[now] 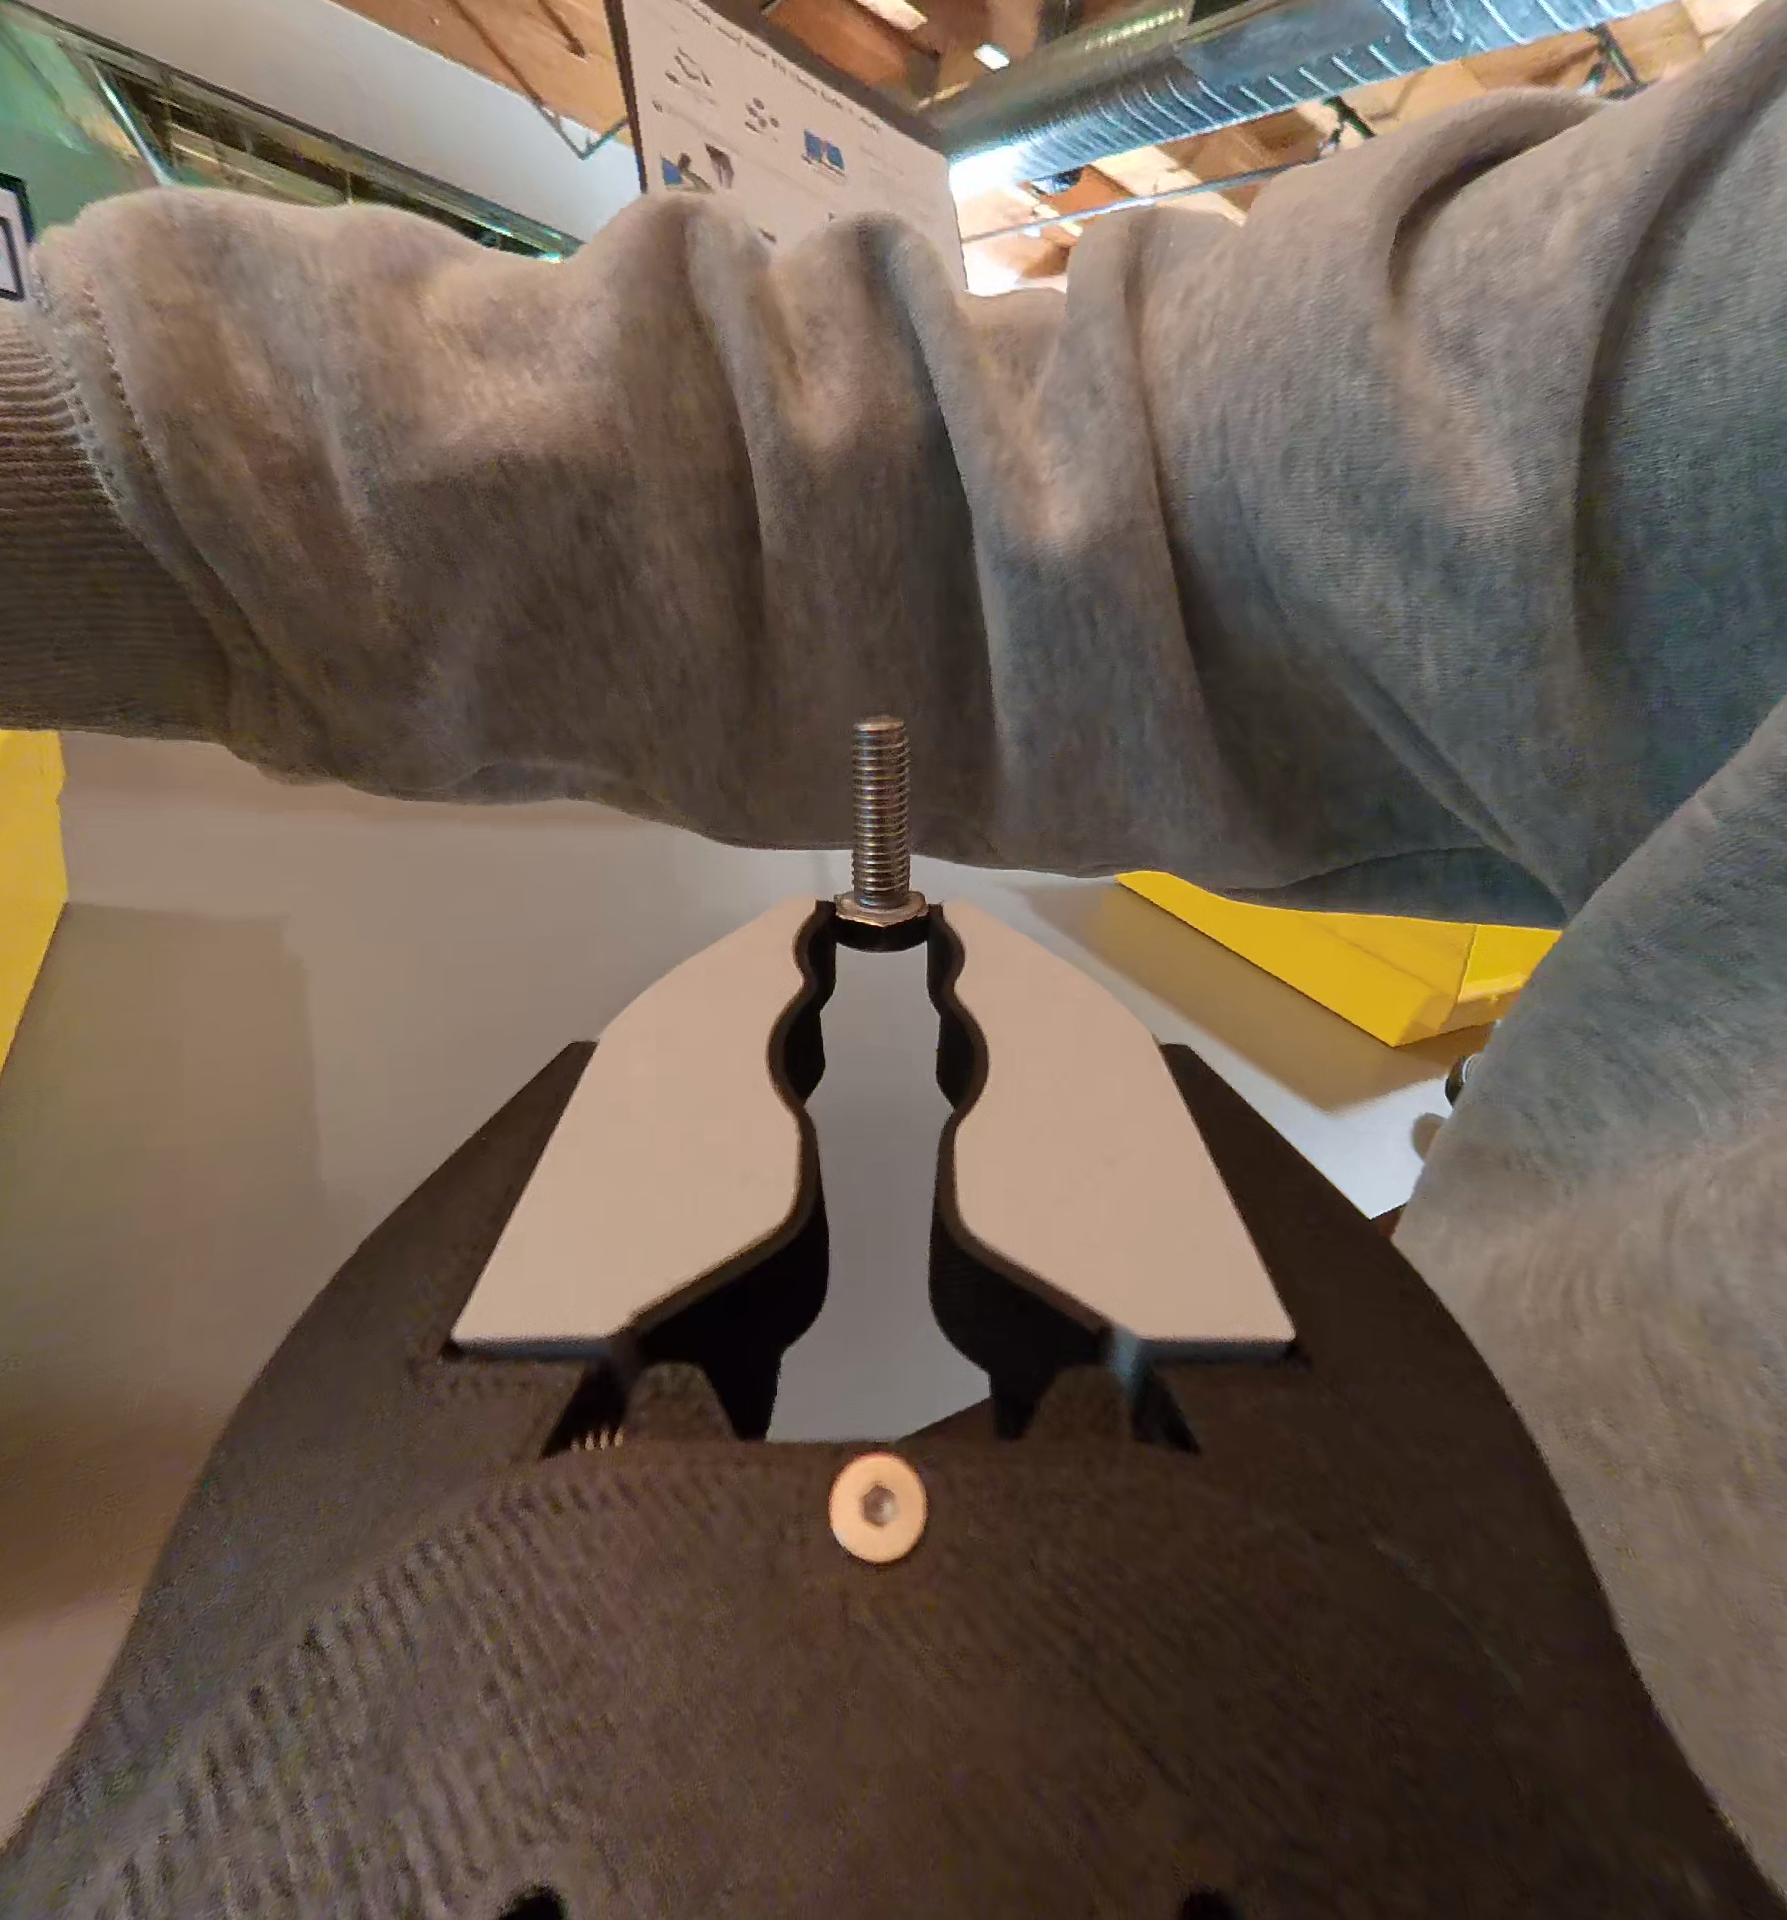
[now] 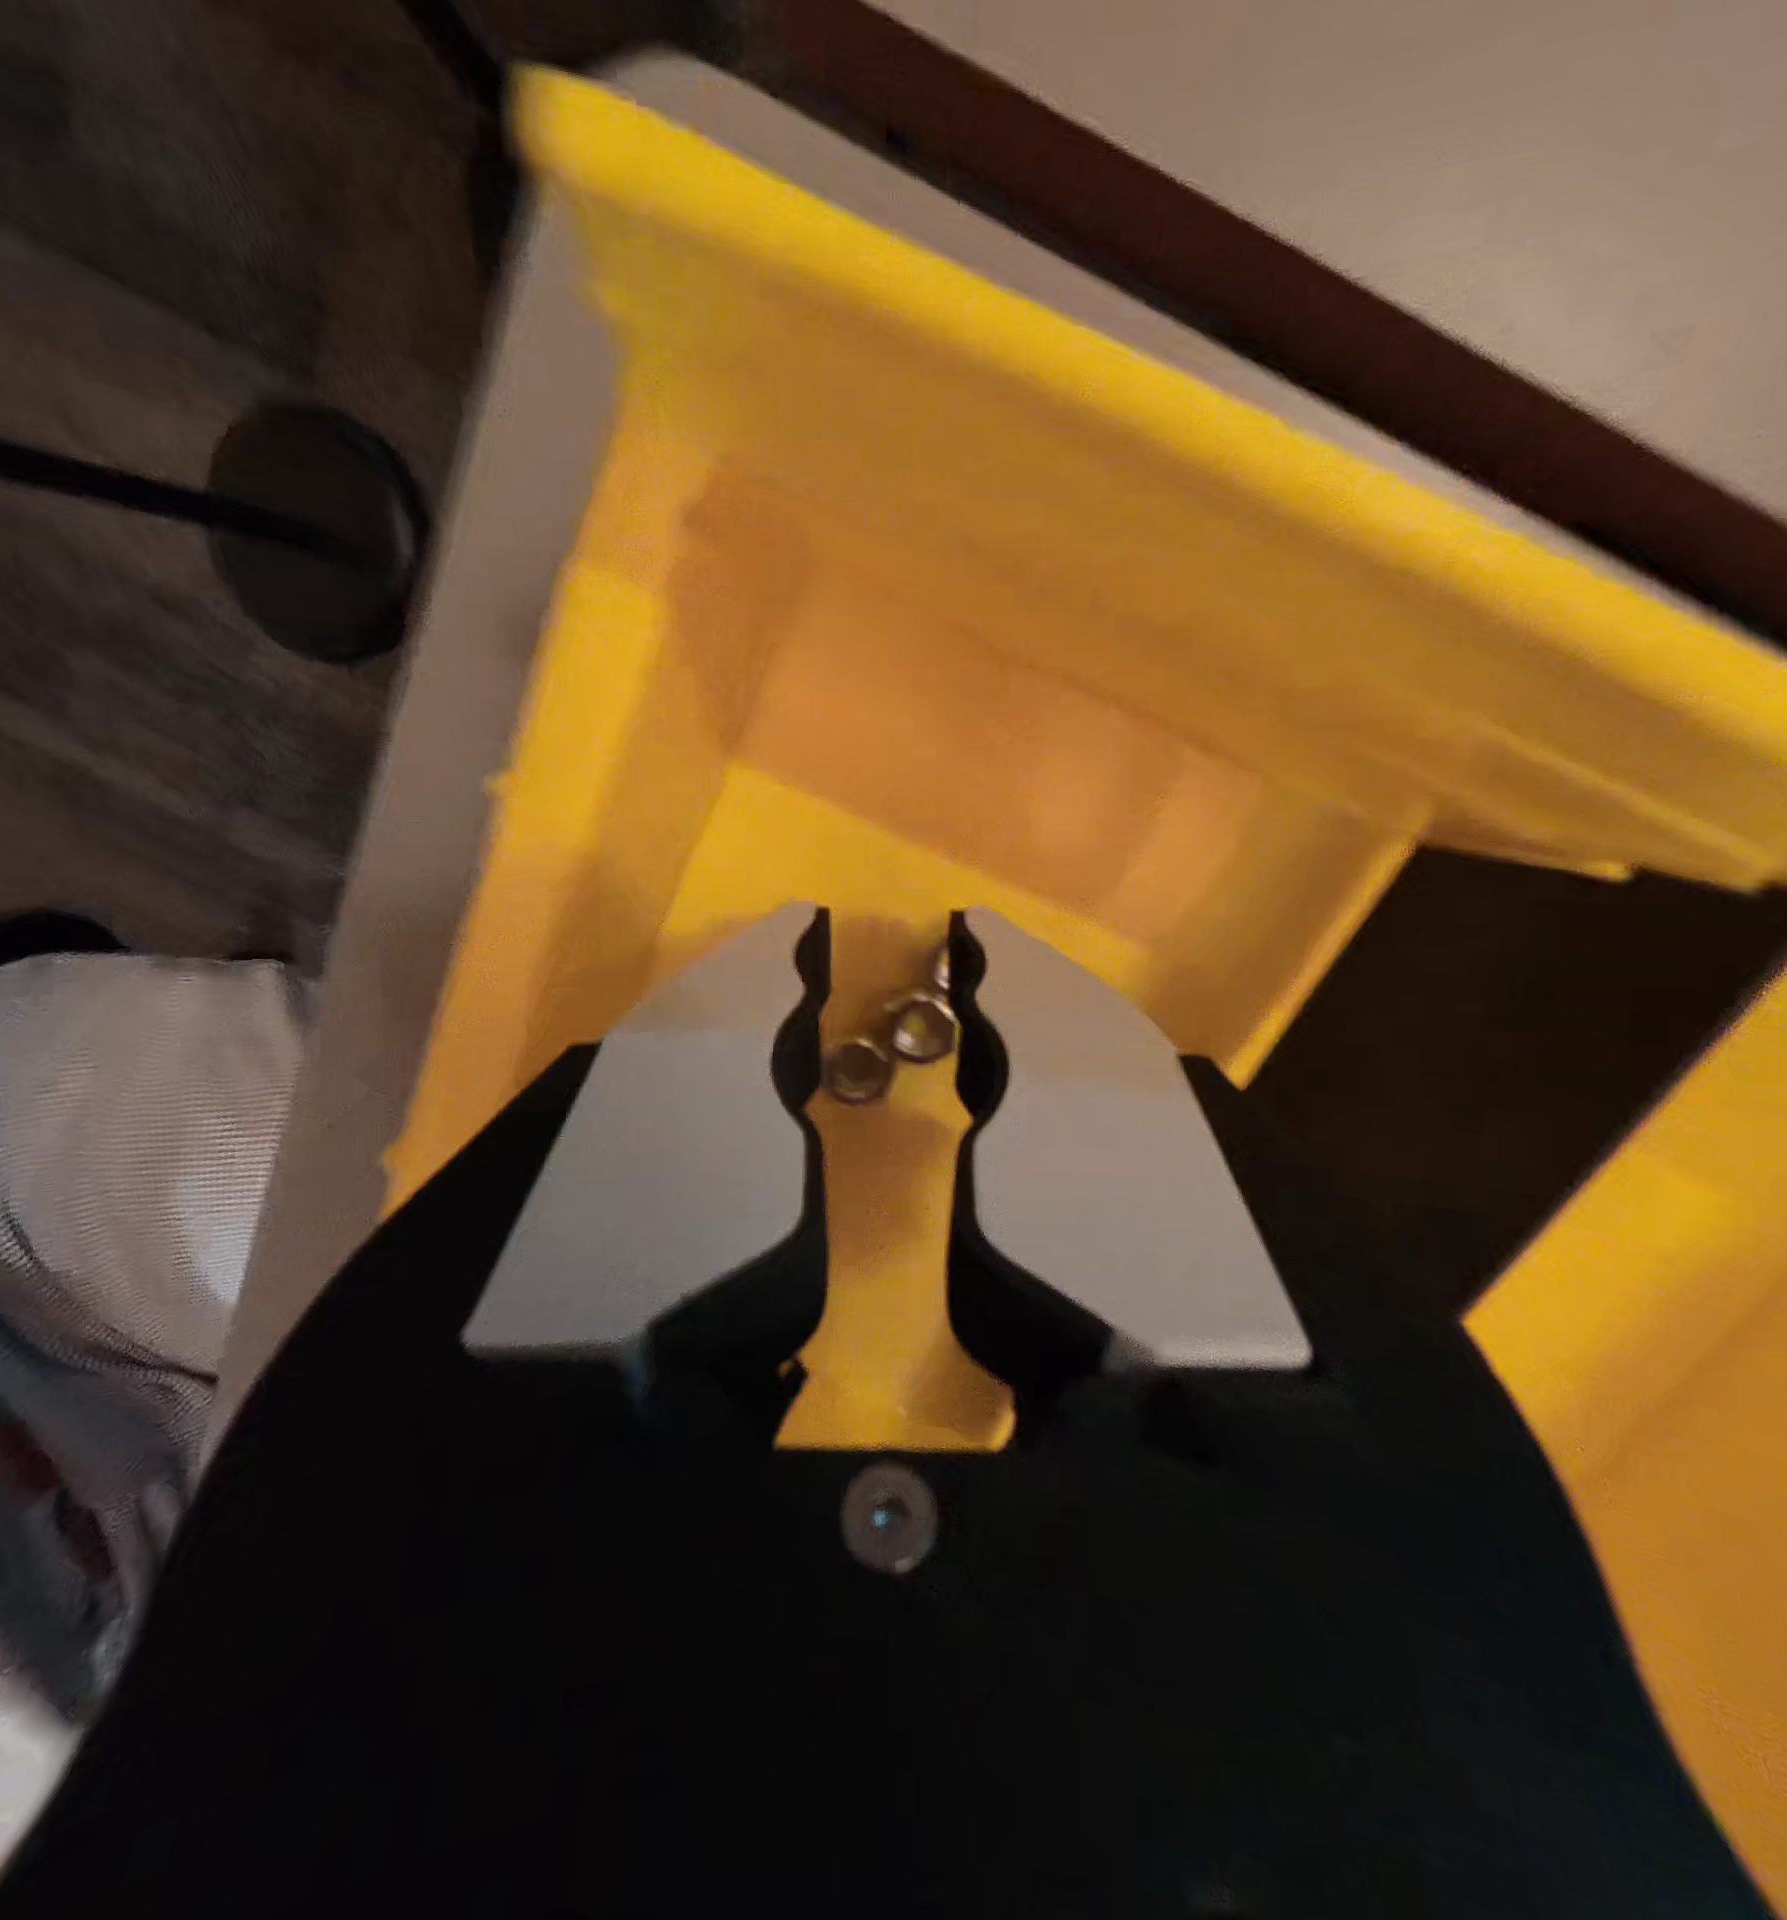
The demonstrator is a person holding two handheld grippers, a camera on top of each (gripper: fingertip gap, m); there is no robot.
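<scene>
The hex bolt (image 1: 880, 831) was clamped by its head, upright, in the left gripper (image 1: 880, 928), while the right gripper (image 2: 884, 940), jaws parted, was held squarely over the hex nuts (image 2: 889, 1044) in the yellow bin (image 2: 972, 499).

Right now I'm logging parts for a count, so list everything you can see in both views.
bolt: one, silver, upright, head clamped in the left tool's tips.
nuts: at least two, silver, on the yellow bin's floor between the right tool's fingers.
yellow bin: one, under the right tool.
yellow tray: one, on the white table, right.
poster board: one, white, behind.
grey sleeve: one, crossing above the bolt.
left tool: one, black.
right tool: one, black, slightly open.
</scene>
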